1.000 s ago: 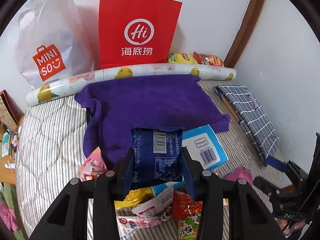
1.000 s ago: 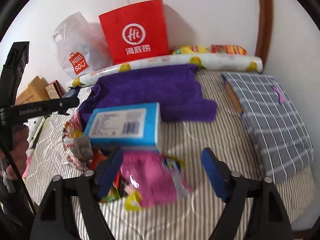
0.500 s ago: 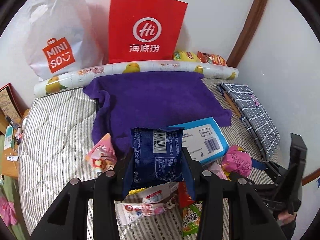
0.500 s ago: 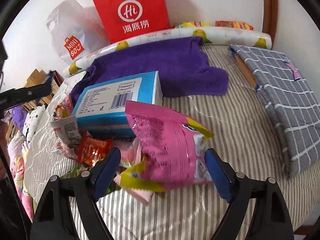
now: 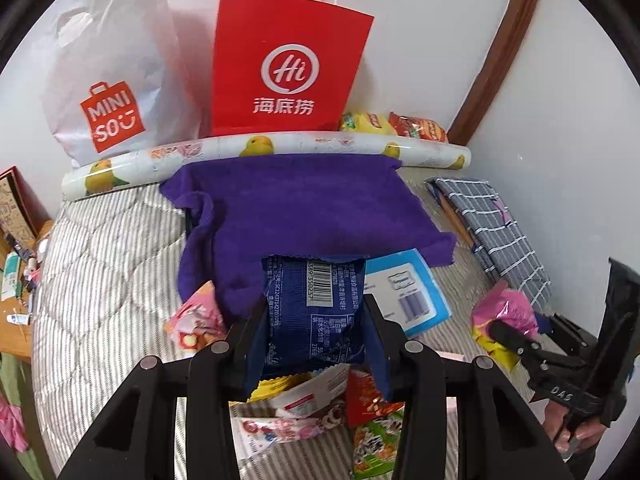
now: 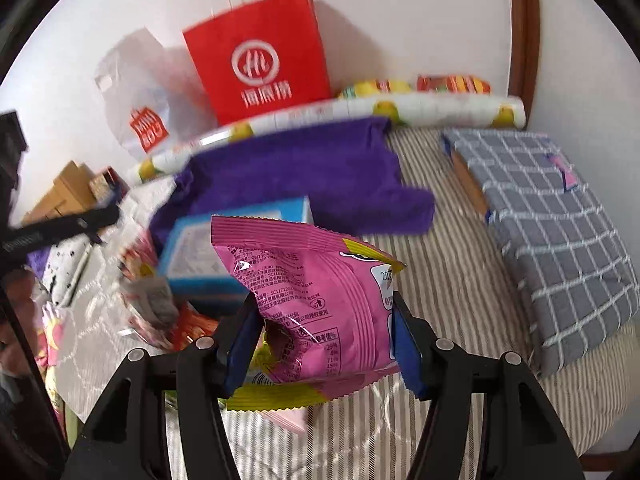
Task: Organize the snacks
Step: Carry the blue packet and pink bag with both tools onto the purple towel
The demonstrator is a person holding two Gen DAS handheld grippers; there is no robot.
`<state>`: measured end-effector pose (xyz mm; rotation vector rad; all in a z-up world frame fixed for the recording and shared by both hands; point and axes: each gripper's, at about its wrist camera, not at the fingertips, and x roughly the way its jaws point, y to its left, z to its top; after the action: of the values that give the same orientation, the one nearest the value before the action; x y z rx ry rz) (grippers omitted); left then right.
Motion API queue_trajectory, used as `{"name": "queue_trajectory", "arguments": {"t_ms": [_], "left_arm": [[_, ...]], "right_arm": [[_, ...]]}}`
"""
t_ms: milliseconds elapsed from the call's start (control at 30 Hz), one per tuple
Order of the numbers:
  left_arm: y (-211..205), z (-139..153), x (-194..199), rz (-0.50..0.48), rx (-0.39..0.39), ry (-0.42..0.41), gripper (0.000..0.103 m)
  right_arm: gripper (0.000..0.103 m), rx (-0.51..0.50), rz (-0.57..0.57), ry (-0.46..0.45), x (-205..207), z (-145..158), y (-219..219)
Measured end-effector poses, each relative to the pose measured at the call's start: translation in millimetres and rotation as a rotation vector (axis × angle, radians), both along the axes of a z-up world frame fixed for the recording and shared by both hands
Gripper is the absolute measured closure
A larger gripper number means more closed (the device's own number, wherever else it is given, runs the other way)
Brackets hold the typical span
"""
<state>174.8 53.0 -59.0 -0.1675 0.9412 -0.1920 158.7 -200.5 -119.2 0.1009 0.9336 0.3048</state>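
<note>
Both tongs loaded over the bed

Left wrist: left tongs (image 5: 314,334) clamp the blue packet (image 5: 314,308) above the snack pile (image 5: 320,408). Right wrist: right tongs (image 6: 322,338) are closing on the pink bag (image 6: 316,308); the slick, puffy film could slip free.

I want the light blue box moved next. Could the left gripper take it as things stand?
Probably not yet: the left gripper is shut on the dark blue snack packet. The light blue box lies uncovered just right of it, so the path looks free.

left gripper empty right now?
No, the left gripper is clamped on a dark blue snack packet, barcode side facing the camera.
</note>
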Motion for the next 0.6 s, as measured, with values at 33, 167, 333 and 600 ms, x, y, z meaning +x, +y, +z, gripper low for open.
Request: {"name": "queue_trajectory", "arguments": {"t_ms": [33, 167, 333, 600], "left_arm": [[-2.0, 0.5, 2.4, -0.006, -0.005, 0.0, 0.062], [-9.4, 2.4, 13.9, -0.019, -0.009, 0.003, 0.062], [-9.9, 6.8, 34.3, -0.027, -0.001, 0.009, 0.062], [2.4, 5.1, 81.5, 0.009, 0.041, 0.031, 0.062]], "right_arm": [[0.043, 0.007, 0.005, -0.014, 2.5, 6.5, 1.4], [0.043, -0.001, 0.03, -0.057, 19.0, 25.9, 15.0], [0.043, -0.012, 0.024, -0.083, 51.8, 40.1, 28.4], [0.043, -0.061, 0.018, -0.111, 116.0, 45.1, 47.5]]}}
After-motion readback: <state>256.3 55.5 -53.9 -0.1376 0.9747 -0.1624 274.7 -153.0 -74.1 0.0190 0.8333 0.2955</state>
